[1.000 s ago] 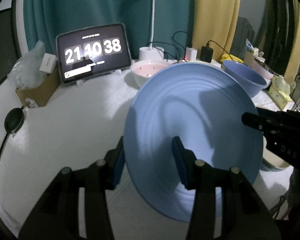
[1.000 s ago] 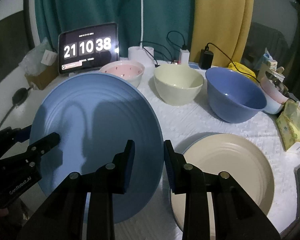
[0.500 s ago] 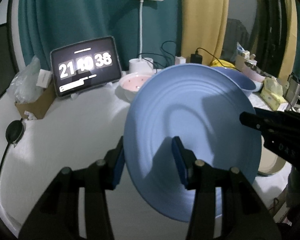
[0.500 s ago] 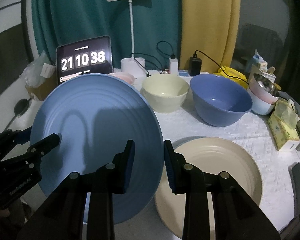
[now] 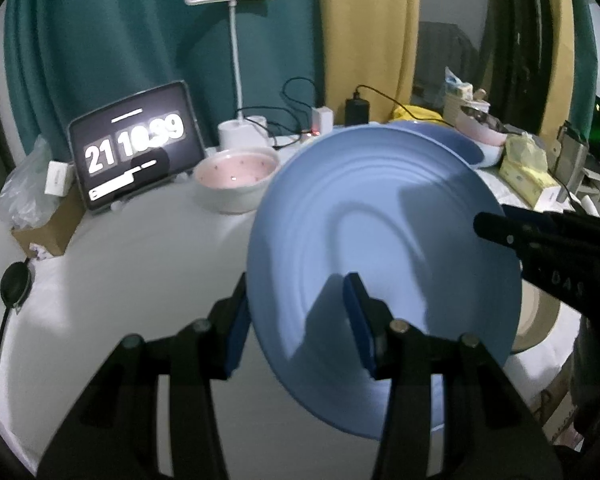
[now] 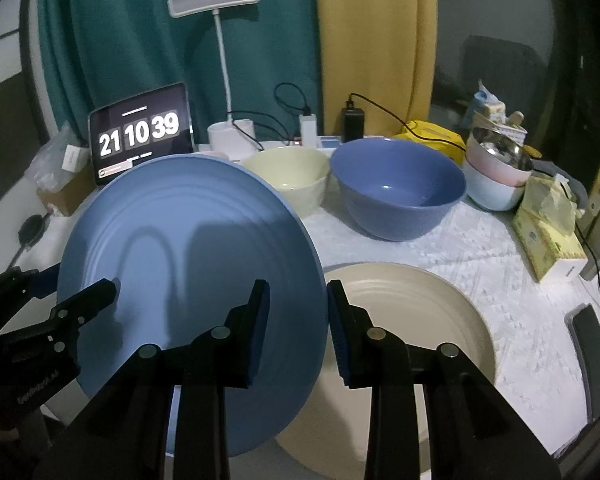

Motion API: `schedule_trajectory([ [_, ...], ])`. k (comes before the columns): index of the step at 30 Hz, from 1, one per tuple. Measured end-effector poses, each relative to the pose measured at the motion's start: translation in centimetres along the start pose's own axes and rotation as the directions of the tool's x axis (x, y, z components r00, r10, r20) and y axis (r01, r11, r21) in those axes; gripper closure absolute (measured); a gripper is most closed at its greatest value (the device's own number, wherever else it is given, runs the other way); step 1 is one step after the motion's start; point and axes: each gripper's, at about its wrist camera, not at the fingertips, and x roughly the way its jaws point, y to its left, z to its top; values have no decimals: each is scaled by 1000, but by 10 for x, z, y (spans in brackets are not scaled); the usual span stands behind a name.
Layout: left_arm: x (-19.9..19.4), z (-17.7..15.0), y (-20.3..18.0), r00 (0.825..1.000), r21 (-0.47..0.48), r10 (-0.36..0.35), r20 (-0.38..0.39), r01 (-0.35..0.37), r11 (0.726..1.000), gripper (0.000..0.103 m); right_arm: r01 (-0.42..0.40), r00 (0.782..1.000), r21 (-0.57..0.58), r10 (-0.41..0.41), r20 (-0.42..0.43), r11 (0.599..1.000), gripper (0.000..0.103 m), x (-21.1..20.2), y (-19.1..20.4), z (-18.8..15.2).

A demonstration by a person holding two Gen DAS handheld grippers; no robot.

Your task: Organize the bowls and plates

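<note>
A large blue plate (image 5: 380, 248) (image 6: 188, 264) is held tilted in the air above the table by both grippers. My left gripper (image 5: 300, 320) is shut on its left rim. My right gripper (image 6: 296, 328) is shut on its right rim. A cream plate (image 6: 416, 336) lies flat on the table, under and to the right of the blue plate. A pink bowl (image 5: 236, 176), a cream bowl (image 6: 288, 176) and a blue bowl (image 6: 396, 188) stand in a row behind.
A tablet clock (image 6: 140, 136), a white desk lamp (image 6: 228, 76), chargers and cables stand at the back. Stacked small bowls (image 6: 496, 176) and tissue packs (image 6: 548, 232) sit at the right. A cardboard box (image 5: 48, 224) is at the left.
Both grippers have lifted the blue plate higher above the table. The bowls and the cream plate now look lower and farther.
</note>
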Motion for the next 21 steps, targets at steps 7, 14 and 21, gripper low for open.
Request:
schedule_trajectory([
  [7, 9, 4, -20, 999, 24, -22, -26, 23, 999, 57, 14, 1000, 36, -14, -5, 999, 71, 0, -22, -5],
  [14, 19, 5, -42, 998, 51, -39, -50, 42, 998, 57, 28, 1000, 68, -27, -14, 997, 71, 1, -44, -10],
  [21, 27, 7, -64, 996, 77, -55, -68, 60, 995, 57, 46, 999, 97, -44, -22, 994, 71, 1, -66, -15],
])
